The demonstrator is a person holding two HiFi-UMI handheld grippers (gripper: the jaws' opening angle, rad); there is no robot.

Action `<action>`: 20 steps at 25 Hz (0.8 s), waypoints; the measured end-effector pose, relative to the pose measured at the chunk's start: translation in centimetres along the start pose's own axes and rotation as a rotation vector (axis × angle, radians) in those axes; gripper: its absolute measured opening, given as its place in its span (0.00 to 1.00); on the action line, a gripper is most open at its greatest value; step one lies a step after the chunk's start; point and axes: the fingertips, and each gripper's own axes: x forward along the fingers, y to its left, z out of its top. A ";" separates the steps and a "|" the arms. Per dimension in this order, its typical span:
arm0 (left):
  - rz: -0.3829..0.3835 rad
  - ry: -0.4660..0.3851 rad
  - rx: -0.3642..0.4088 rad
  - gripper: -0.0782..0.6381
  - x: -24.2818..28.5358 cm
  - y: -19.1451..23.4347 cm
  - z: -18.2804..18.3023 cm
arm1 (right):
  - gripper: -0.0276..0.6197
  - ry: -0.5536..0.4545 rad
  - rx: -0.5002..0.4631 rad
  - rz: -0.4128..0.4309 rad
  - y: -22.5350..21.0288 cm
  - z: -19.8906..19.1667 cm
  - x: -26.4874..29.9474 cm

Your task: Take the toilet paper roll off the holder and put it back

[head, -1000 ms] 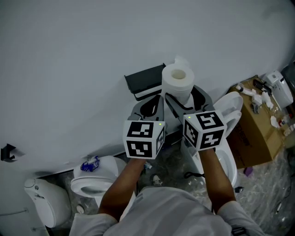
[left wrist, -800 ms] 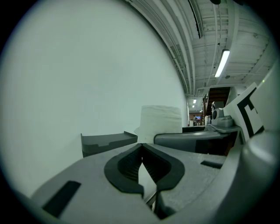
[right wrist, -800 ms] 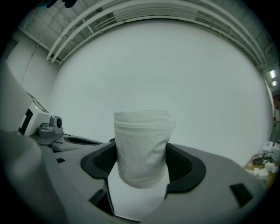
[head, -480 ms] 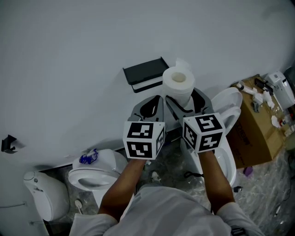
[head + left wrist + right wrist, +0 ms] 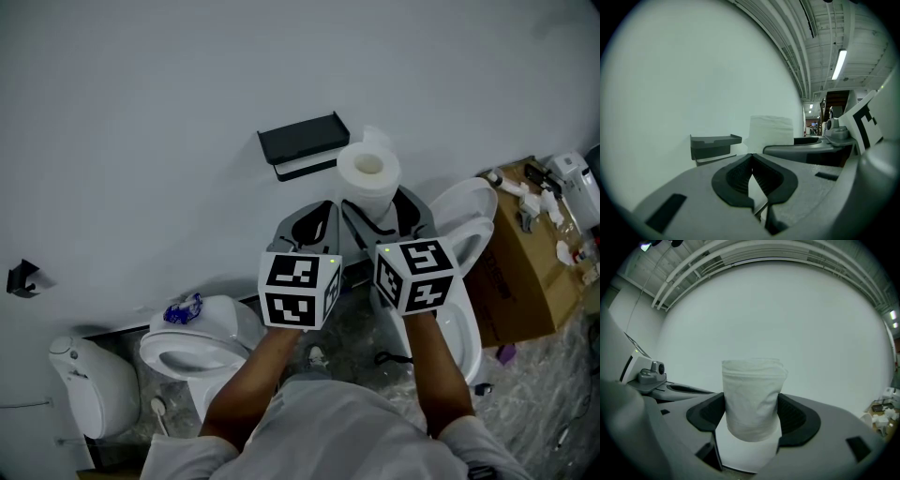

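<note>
Smooth white wall [image 5: 141, 112], right tool [image 5: 751, 423] clamping crinkled cylindrical toilet paper roll [image 5: 752, 385]

Crinkled paper roll [image 5: 752, 399], matt black holder [image 5: 302, 141]

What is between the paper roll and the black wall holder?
Only bare wall separates the roll from the holder; the left gripper view shows this gap.

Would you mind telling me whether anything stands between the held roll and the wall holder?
Nothing visible does: the toilet paper roll, clamped in the right gripper, hangs beside the holder with only bare wall between them.
</note>
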 end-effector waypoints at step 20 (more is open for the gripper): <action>-0.002 0.001 -0.002 0.12 -0.2 0.2 0.1 | 0.58 0.003 0.003 0.010 0.3 -0.1 0.1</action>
